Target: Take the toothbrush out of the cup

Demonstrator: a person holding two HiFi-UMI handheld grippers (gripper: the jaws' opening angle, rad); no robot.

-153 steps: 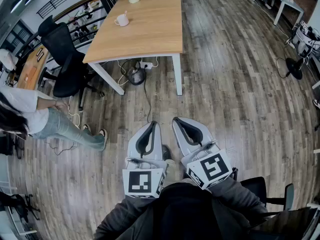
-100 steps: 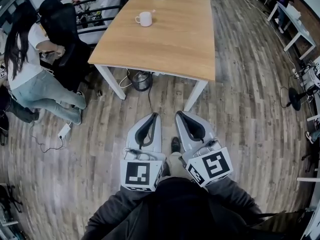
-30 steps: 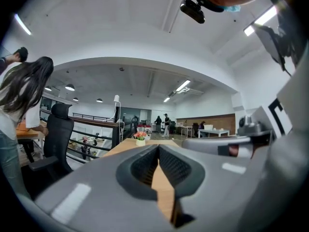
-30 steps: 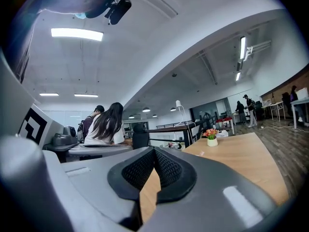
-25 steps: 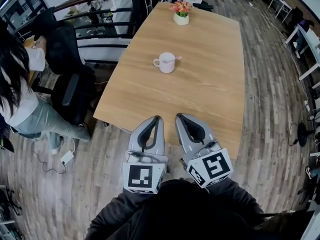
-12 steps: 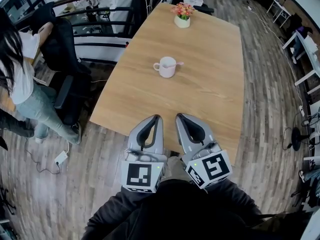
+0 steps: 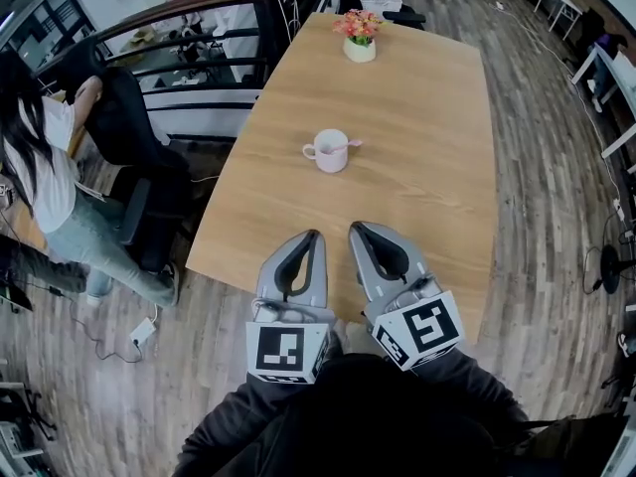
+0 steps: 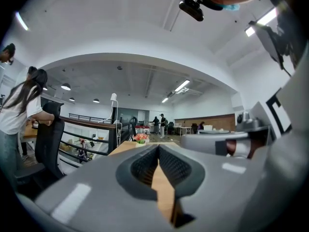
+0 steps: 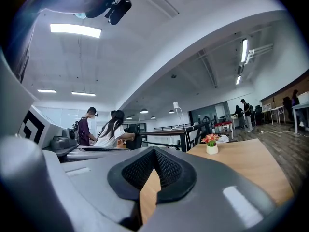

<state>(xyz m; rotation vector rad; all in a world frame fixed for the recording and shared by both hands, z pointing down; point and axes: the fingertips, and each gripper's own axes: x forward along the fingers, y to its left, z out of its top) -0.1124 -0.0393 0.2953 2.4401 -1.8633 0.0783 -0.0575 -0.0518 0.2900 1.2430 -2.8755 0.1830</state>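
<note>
Head view puts the task at its approach step. The left gripper (image 7: 312,235) and right gripper (image 7: 356,229) are held side by side and level over the near edge of the wooden table (image 7: 437,177). Both have their jaws pressed together with nothing between them, as each gripper view confirms. The white cup (image 7: 331,152) stands at 12 o'clock from them, well apart, near the table's middle, with its handle toward 9 o'clock. The toothbrush (image 7: 351,144) is in it, its pale handle leaning out over the rim toward 3 o'clock. Nothing is grasped yet. The next move, as I judge it, calls for carrying one gripper forward over the tabletop, spreading its jaws and closing on the leaning handle. The right gripper seems likelier, since the handle tips its way. The left could steady the cup, which looks light enough to tip. Room is generous: bare tabletop lies between grippers and cup. The flower pot (image 7: 359,40) sits far off at 12 o'clock by the far edge, and the office chair (image 7: 139,157) and a person (image 7: 50,167) are off the table at 9 to 10 o'clock.
</note>
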